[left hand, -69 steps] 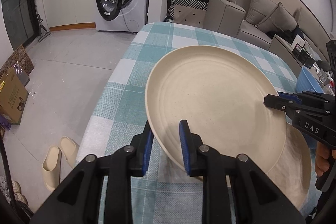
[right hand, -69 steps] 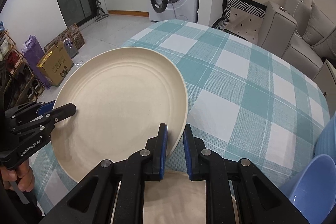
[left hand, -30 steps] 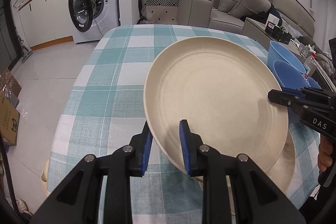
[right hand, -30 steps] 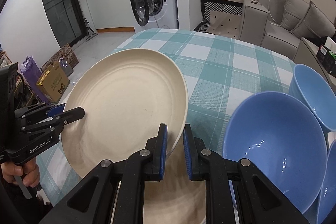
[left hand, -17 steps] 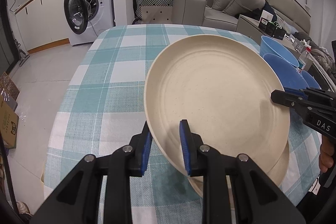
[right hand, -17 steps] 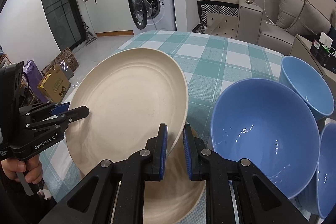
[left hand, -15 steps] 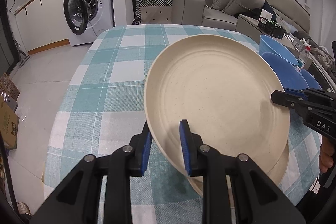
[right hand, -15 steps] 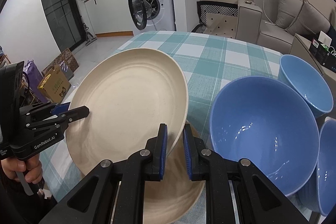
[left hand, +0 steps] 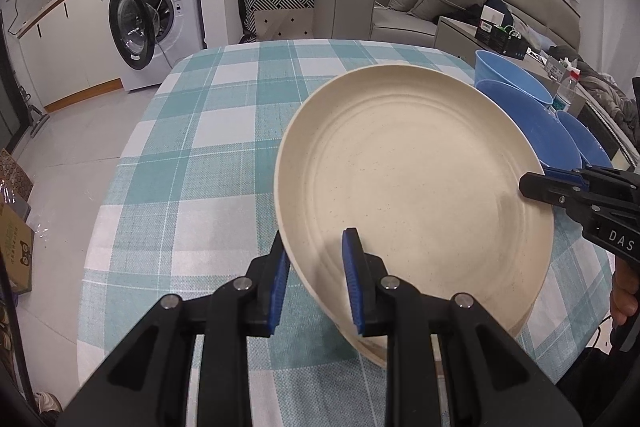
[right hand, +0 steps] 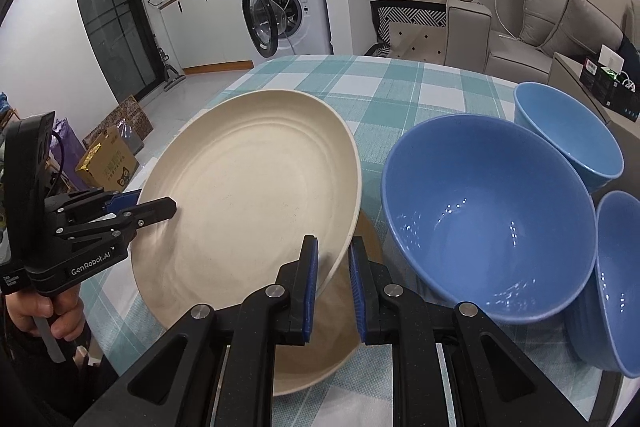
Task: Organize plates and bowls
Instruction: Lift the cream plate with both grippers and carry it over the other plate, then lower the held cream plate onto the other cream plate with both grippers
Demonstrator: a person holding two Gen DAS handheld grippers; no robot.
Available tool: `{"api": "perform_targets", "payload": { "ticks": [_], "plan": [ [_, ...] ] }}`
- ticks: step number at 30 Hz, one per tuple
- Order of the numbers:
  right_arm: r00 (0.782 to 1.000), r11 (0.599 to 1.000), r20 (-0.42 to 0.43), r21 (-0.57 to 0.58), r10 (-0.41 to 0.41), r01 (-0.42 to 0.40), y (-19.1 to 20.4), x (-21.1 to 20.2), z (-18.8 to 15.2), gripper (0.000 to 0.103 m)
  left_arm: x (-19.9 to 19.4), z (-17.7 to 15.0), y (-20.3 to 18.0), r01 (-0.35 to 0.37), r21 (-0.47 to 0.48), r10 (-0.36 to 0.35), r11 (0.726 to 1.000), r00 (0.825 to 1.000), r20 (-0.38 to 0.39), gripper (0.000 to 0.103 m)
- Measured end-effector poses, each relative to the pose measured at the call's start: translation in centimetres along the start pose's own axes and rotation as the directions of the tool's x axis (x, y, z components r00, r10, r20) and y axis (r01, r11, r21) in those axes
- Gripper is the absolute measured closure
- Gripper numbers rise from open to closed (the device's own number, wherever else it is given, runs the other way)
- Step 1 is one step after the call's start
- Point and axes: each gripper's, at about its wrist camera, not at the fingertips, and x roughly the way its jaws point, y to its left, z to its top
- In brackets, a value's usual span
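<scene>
A large cream plate (left hand: 412, 195) (right hand: 248, 195) hangs tilted above the checked tablecloth, held by two opposite rims. My left gripper (left hand: 316, 267) (right hand: 160, 207) is shut on its left rim. On the right rim my right gripper (right hand: 334, 259) (left hand: 536, 183) is shut. A second cream plate (right hand: 320, 355) (left hand: 372, 347) lies on the table right below, mostly covered by the held one. Three blue bowls stand to the right: a big one (right hand: 492, 219) (left hand: 552, 131), a farther one (right hand: 568, 135) (left hand: 508, 79) and one at the edge (right hand: 620, 275).
The teal-and-white checked table (left hand: 208, 155) (right hand: 400, 83) stretches away to the far left. Beyond it are a washing machine (left hand: 148, 23) with its door open, and a grey sofa (left hand: 440, 7). Cardboard boxes (right hand: 108, 155) sit on the floor. A hand (right hand: 52, 311) grips the left tool.
Both grippers have carried the plate sideways toward the blue bowls, which have come into view. The lower plate now shows less from under the held one. Both grips are unchanged.
</scene>
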Motion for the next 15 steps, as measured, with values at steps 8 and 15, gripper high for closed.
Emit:
{"api": "perform_targets", "payload": {
  "ticks": [8,15],
  "plan": [
    [1.000,1.000,0.000,0.003,0.005,-0.005,0.1,-0.8,-1.4,0.086,-0.5,-0.7,-0.7,-0.002,0.018,0.003,1.000,1.000,-0.005,0.079],
    [1.000,1.000,0.003,0.006,0.004,-0.004,-0.1,-1.4,-2.0,0.086,-0.8,-1.4,-1.2,0.008,0.026,-0.008,1.000,1.000,-0.014,0.079]
  ]
}}
